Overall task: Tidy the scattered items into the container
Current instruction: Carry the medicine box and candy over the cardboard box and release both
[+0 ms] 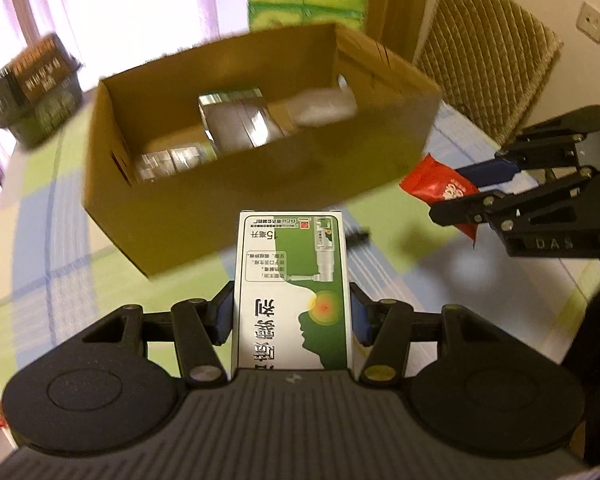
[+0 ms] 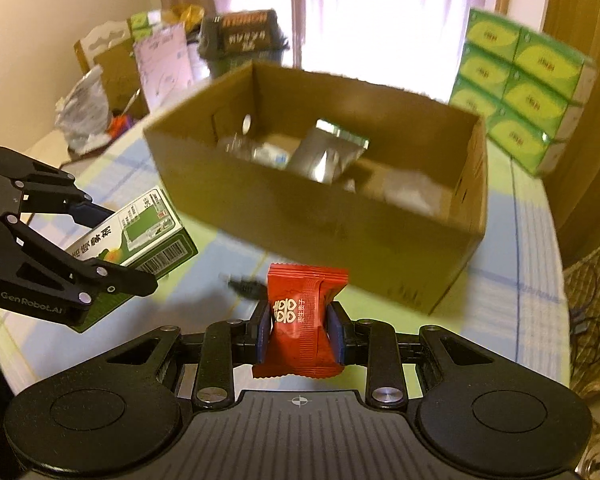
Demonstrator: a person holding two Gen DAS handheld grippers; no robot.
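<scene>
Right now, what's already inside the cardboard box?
The cardboard box holds a silvery foil pouch, a whitish bag and some blurred shiny packs. The near wall hides part of the floor.

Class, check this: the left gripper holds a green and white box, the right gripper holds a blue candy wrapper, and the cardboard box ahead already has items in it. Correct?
Not quite. The candy wrapper in the right gripper is red, as the right wrist view shows. The left gripper does hold the green and white box, and the cardboard box has items inside.
</scene>
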